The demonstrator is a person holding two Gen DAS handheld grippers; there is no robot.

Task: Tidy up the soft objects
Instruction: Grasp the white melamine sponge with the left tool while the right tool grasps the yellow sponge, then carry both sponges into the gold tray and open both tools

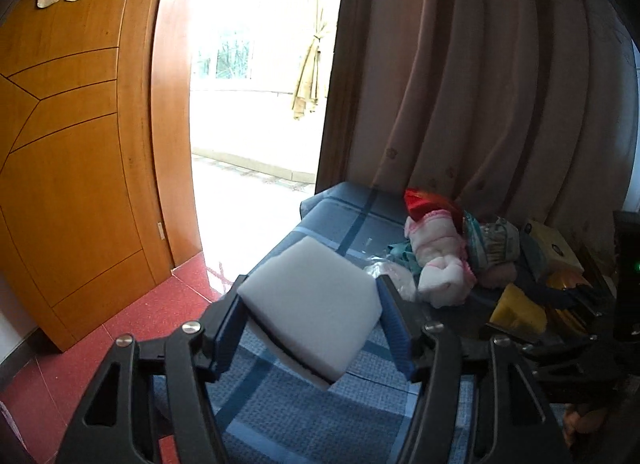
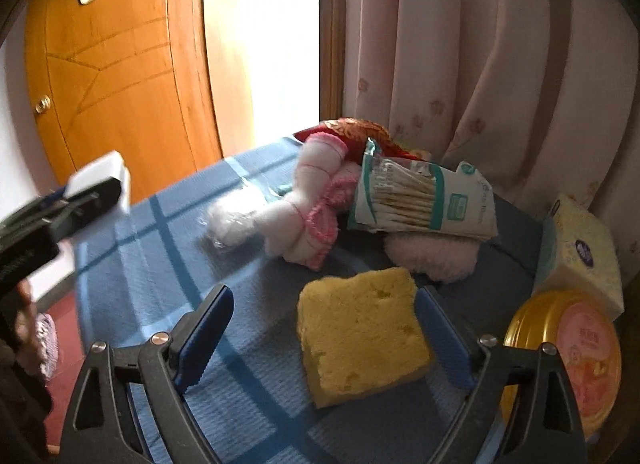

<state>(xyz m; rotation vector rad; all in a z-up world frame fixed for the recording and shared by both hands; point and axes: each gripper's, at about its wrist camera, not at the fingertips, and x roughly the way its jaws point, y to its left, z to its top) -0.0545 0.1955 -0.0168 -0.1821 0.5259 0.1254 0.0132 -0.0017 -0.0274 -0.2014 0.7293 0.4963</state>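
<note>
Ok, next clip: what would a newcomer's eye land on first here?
Probably the white foam block clamped in the left gripper, lifted above the blue checked cloth. Next, the yellow sponge lying on that cloth between the fingers of the open right gripper, with a bag of cotton swabs behind it.

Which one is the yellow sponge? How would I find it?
Look at the blue checked cloth in front of the pink curtain. The yellow sponge lies on it between the right gripper's open blue fingers, nearer than the cotton swab bag. It is the only yellow, holey block there.
</note>
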